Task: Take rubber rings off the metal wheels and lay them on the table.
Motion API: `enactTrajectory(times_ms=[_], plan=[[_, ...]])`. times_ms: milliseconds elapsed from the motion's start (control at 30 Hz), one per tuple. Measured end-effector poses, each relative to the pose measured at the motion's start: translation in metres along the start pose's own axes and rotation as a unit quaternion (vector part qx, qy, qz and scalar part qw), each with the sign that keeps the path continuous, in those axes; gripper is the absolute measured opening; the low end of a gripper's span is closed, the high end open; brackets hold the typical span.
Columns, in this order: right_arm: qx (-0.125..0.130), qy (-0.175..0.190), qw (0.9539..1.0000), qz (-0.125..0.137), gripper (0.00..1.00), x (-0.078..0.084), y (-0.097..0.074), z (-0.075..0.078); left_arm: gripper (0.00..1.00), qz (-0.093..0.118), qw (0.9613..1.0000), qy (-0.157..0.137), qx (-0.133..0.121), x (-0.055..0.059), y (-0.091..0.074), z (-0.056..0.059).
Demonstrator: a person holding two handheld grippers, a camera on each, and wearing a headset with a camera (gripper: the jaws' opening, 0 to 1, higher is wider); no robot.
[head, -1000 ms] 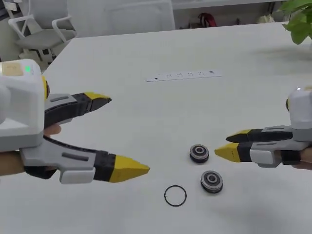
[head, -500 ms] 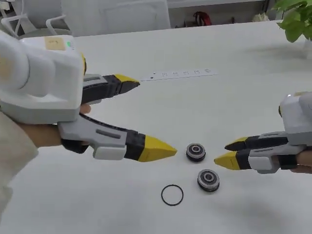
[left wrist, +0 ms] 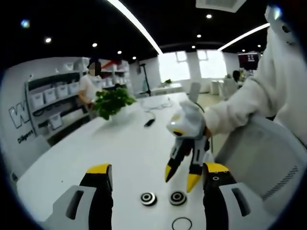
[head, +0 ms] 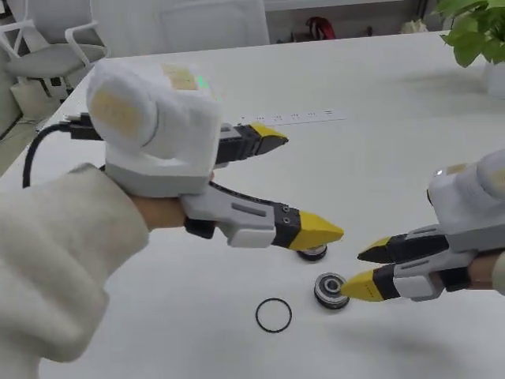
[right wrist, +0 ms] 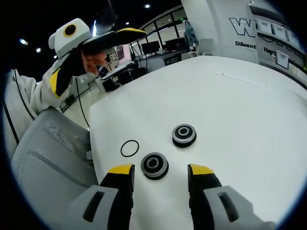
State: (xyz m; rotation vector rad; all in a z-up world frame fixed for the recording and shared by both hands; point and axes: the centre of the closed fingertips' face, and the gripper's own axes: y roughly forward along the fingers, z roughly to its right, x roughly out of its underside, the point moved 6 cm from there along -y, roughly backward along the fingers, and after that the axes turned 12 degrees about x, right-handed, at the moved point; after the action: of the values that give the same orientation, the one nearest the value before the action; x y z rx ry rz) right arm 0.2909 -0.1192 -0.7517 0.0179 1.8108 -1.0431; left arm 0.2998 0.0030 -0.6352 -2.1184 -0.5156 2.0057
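On the left, a cream sleeve [head: 55, 260] runs to the left gripper [head: 312, 187], which hangs above the white table [head: 394, 110]. Its yellow-tipped jaws are spread wide, with nothing between them. Its lower jaw covers part of the far wheel [head: 312, 253]. Nearer to me and a little left of that wheel, one loose rubber ring [head: 274, 315] lies flat on the table, apart from both wheels. The near wheel [head: 330, 289] lies just right of the ring, dark around its rim. The right gripper [head: 353, 273] comes in from the right, low over the table, jaws parted. In the right gripper view the near wheel sits in the gap between the two tips, unclamped. Whether a tip touches it, I cannot tell. A leafy plant [head: 473, 35] stands at the table's far right.
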Motion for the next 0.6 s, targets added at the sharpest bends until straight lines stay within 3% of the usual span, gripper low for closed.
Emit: enactTrajectory(times_ms=[133, 267, 600], plan=[[-0.012, 0.002, 0.9999, -0.006, 0.41, 0.003, 0.002, -0.003, 0.71, -0.020, 0.9996, 0.006, 0.016, 0.018, 0.013, 0.006], [-0.017, -0.002, 0.9998, -0.009, 0.40, 0.005, 0.005, -0.004, 0.69, -0.020, 0.9996, -0.006, 0.020, 0.029, 0.018, 0.008], [-0.024, -0.035, 0.9988, -0.026, 0.33, 0.013, 0.011, -0.006, 0.52, -0.020, 0.9994, -0.019, 0.021, 0.052, 0.031, 0.010]])
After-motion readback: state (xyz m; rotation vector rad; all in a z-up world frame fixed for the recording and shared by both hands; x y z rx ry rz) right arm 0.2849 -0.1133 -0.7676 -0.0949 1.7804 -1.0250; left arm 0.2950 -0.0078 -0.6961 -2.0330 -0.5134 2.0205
